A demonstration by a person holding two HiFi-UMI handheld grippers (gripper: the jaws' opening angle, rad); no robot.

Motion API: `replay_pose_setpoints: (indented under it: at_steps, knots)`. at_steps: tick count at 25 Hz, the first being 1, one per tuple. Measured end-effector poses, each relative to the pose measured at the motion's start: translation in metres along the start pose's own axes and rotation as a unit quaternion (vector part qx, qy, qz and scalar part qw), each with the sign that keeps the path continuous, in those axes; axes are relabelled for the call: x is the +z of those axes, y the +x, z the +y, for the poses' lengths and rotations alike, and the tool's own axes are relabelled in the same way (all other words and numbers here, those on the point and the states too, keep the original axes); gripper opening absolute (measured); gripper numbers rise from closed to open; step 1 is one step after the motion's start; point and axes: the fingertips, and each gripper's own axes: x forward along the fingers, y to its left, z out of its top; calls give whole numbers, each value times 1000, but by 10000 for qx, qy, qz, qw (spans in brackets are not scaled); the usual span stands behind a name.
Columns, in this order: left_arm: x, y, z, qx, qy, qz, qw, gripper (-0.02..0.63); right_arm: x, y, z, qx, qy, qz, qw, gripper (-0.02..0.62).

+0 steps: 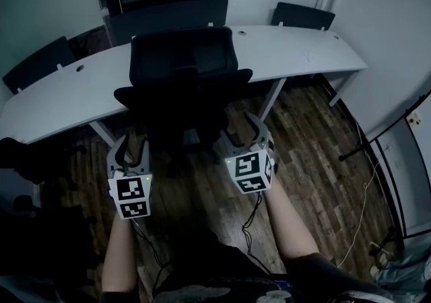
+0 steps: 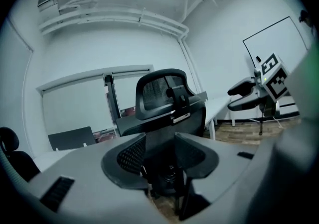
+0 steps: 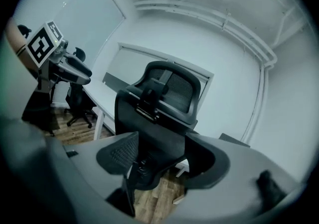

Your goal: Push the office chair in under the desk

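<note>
Lower centre, our left gripper (image 1: pixel 133 148) and right gripper (image 1: pixel 242 132) gape empty, mid-reach; next we shove the office chair (image 1: pixel 183 66) under the desk (image 1: pixel 289 49).

A dark wood-plank floor (image 1: pixel 323 160) carries a long curved white desk (image 1: pixel 289 46), with a black mesh-backed office chair (image 1: pixel 182 73) standing just before the desk's middle. Right of the desk, a thin pale line, probably a cable (image 1: pixel 360 209), trails across the planks.

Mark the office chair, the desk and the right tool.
office chair (image 1: pixel 182 58), head view, on its backrest.
desk (image 1: pixel 296 46), head view, bare white top.
right tool (image 1: pixel 242 132), head view, midway between its fingertips.
</note>
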Motion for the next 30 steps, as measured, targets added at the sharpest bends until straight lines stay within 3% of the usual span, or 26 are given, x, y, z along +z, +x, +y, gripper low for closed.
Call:
replay_pose_setpoints:
  at_steps: [9, 13, 15, 19, 30]
  knots:
    - [-42, -98, 6, -559, -162, 35, 9983, 126, 18, -80, 97, 13, 75, 74, 9999, 287]
    - [-59, -142, 5, -866, -419, -25, 9954, 69, 24, -116, 133, -62, 244, 23, 9997, 204]
    - [-69, -164, 10, -823, -467, -93, 9955, 58, 26, -133, 151, -203, 269, 10, 9994, 131]
    - [-87, -206, 27, -547, -527, -224, 9969, 51, 24, -163, 189, -429, 105, 58, 9990, 51]
    - [-126, -310, 24, -943, -659, -123, 9933, 37, 42, -258, 261, -568, 373, -15, 9977, 21]
